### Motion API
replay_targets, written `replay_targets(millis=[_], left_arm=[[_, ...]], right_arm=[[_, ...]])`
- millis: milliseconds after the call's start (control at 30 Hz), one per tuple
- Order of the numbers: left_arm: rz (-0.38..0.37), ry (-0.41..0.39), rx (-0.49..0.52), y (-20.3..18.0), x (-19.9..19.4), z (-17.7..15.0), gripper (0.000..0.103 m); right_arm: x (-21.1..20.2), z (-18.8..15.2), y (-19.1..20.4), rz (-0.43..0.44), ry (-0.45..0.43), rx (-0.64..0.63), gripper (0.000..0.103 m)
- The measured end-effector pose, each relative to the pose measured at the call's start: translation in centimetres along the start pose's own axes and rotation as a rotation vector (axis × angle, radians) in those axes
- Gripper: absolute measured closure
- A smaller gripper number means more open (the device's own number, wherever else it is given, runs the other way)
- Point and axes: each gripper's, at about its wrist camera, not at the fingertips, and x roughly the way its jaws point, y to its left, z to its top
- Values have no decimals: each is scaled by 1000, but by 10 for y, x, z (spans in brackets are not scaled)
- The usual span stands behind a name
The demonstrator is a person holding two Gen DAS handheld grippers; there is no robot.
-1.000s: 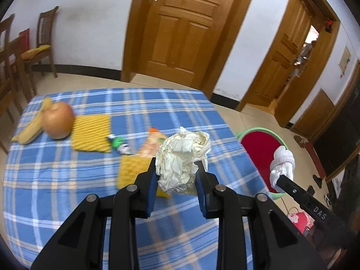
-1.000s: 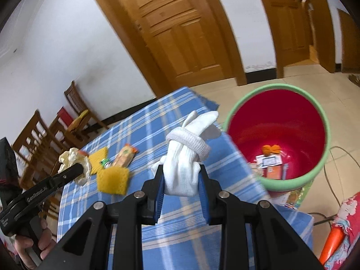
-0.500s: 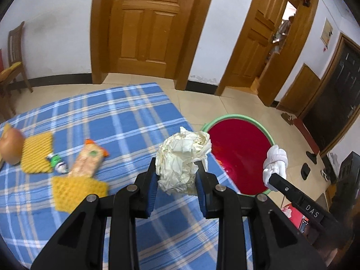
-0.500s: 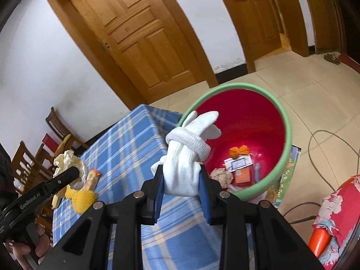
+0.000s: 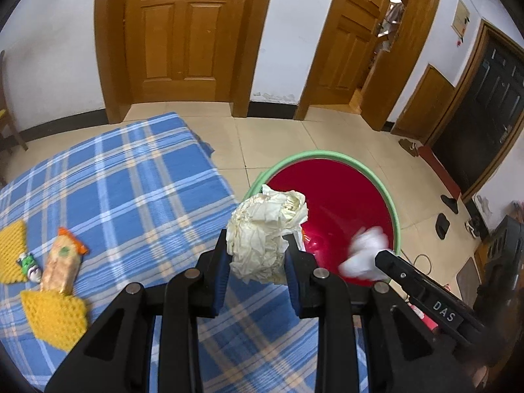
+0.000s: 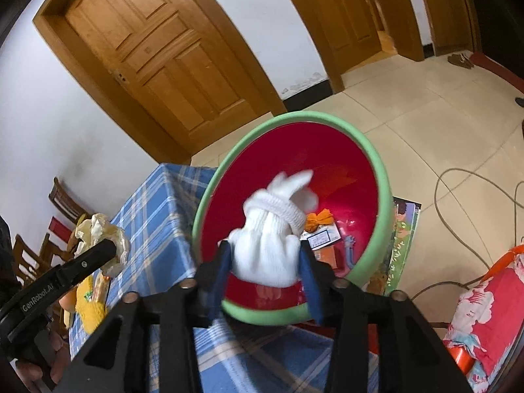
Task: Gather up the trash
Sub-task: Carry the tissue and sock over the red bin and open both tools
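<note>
My left gripper [image 5: 258, 245] is shut on a crumpled cream paper wad [image 5: 265, 226], held over the corner of the table beside the bin. The red bin with a green rim [image 5: 327, 154] stands on the floor just past that corner. My right gripper [image 6: 265, 262] hangs over the bin [image 6: 294, 118] and its jaws are opening. A rolled white glove [image 6: 271, 239] sits blurred between the pads, slipping loose. In the left wrist view the same glove [image 5: 363, 255] is a white blur over the red inside. An orange scrap [image 6: 319, 219] and a card [image 6: 319, 239] lie in the bin.
The blue plaid tablecloth [image 5: 131, 180] carries a snack wrapper [image 5: 62, 262], a small green tube [image 5: 29, 263] and yellow sponge cloths [image 5: 52, 314]. A booklet [image 6: 402, 239], a cable [image 6: 458, 196] and a red floral bundle [image 6: 484, 311] lie on the floor by the bin. Chairs [image 6: 65, 199] stand behind the table.
Both grippers have swung right from over the table toward the bin. The right jaws have widened and the glove has gone blurred between them. The left grip on the paper wad is unchanged.
</note>
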Motion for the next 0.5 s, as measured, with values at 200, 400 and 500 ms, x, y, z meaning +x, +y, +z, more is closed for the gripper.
replay_targets(millis=[200,400,500], left_arm=[[-19,25,27,-14,20,3,73],[-34,44,46,-32,40,3,73],[-41,52,70,-42,47,3,65]], right_arm=[[-6,0,-10,-1,-10,48,43],[-18,4,-18,-2,-60,105,42],[-20,6,-19,-10,-64,101,41]])
